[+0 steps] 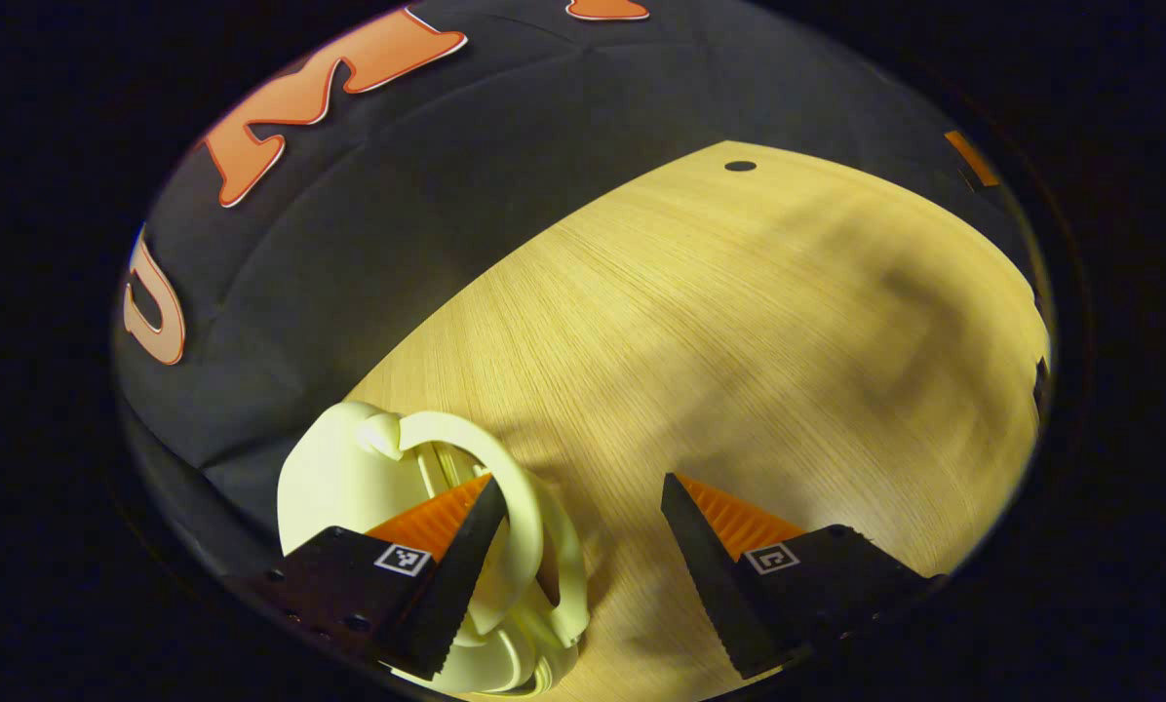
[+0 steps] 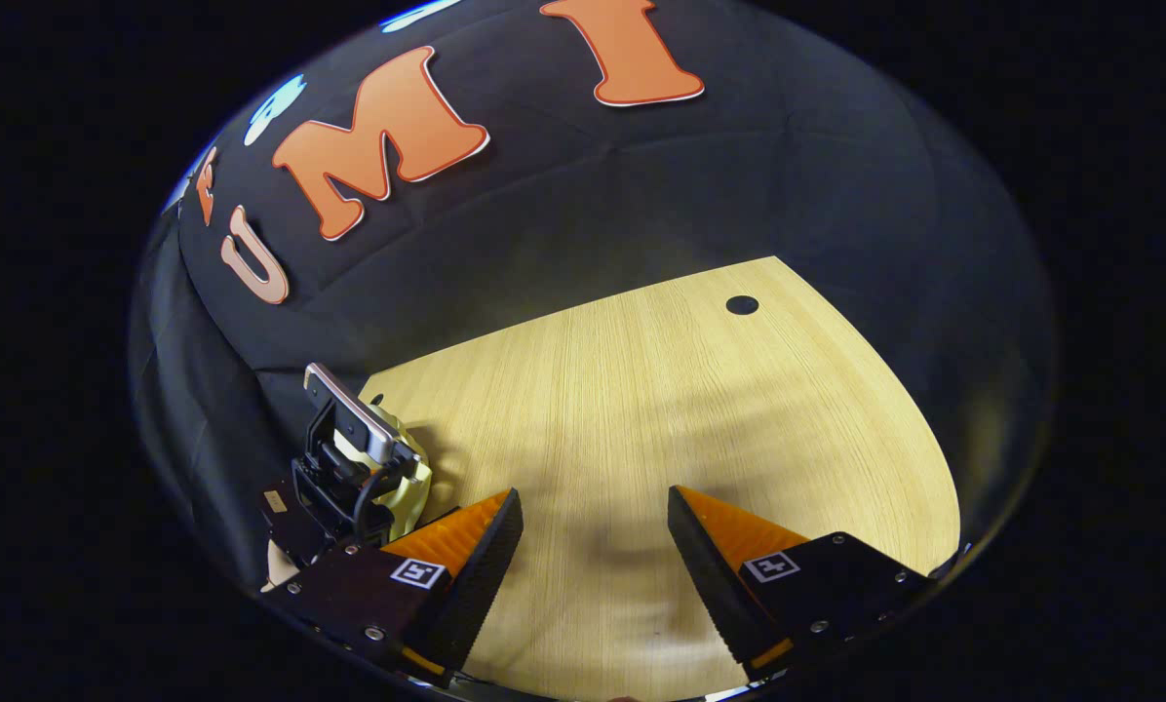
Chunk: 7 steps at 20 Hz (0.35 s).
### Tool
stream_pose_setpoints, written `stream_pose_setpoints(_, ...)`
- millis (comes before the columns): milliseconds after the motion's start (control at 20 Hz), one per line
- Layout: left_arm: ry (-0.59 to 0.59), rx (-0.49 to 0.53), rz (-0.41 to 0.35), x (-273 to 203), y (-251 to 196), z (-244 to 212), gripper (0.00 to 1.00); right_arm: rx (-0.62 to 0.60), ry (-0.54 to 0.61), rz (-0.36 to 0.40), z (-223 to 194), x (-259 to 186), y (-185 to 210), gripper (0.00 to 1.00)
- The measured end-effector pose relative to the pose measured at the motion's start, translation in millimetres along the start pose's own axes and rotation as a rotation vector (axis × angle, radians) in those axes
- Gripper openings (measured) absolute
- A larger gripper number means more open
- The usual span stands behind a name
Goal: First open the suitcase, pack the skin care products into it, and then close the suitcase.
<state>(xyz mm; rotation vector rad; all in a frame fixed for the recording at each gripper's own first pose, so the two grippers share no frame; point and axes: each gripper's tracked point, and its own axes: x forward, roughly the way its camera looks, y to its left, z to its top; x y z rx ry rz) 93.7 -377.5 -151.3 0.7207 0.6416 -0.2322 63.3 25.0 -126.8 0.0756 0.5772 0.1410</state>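
warm overhead light | soft shadows on table (image 1: pixel 788 322) | edges possibly blurred

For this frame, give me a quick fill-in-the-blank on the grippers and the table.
1. Both hand-held grippers have their jaws ___.
2. The pale yellow object lies by the left hand-held gripper, resting on the ___.
3. The wooden table has a small dark ___ near its far edge.
4. The right hand-held gripper holds ___.

Missing: open; table; hole; nothing

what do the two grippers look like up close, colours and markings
Both the left gripper and the right gripper have wedge-shaped fingers, orange ribbed on top, with black serrated inner faces. Each black finger mount carries a small square black-and-white marker tag and silver screws.
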Motion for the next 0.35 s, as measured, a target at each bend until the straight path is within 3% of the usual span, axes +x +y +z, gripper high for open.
stream_pose_setpoints(350,-0.247,-0.184,-0.038,-95,53,64,0.99,-0.026,-0.096,-0.021,31,-24,42,0.95)
